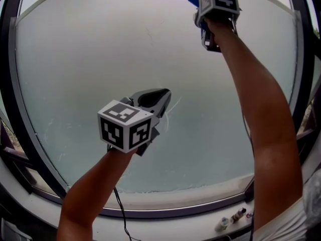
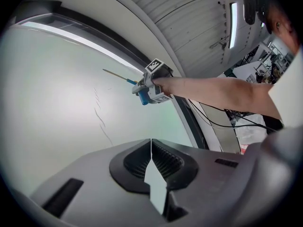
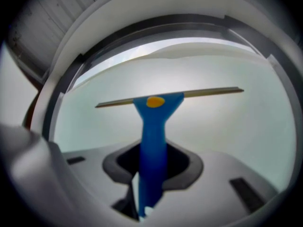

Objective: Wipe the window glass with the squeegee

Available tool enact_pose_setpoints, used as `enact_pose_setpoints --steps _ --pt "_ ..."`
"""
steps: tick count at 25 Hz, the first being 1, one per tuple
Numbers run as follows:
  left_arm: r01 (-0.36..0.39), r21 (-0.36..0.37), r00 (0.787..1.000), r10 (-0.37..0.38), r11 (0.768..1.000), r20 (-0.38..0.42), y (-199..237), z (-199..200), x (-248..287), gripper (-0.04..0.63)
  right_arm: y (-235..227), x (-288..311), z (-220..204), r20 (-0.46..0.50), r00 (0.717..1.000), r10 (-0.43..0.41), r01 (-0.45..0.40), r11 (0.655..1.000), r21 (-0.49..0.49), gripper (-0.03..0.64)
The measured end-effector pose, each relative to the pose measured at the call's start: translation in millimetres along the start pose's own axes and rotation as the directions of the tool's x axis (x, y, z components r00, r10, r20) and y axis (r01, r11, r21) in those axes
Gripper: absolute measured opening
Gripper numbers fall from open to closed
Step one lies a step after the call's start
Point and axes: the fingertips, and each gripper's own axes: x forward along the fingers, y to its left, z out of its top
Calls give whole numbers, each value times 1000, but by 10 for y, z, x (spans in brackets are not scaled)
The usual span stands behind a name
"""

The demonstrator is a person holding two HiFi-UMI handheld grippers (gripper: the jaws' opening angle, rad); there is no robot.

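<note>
**A:** Squeegee is up high for you, near the top edge of the window glass. Your right gripper pinches its blue handle, and the blade lies level in front of the pane.

**B:** Whether the blade touches the glass, I can't tell. Your left gripper hangs lower, before the middle of the pane, jaws pressed together with nothing between them.

**A:** Thin curved streaks mark the glass just beside your left gripper.

**B:** You have the two grippers well apart, and the dark frame rings the pane.
</note>
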Motion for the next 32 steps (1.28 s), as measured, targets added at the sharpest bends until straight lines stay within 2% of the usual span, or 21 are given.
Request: enact_pose_setpoints --steps 4,14,32 --pt "8 -24 1000 -8 1000 0 -57 -99 4 28 -55 11 -38 12 1000 -1 1 1000 -15 128" --pt "41 -54 999 -41 998 -14 -227 -289 11 28 -73 -92 -401 -50 999 -8 8 1000 -6 127" --pt "37 -117 997 -44 992 -62 -400 -651 -135 28 -79 -134 -1045 -121 993 12 -15 1000 -22 127"
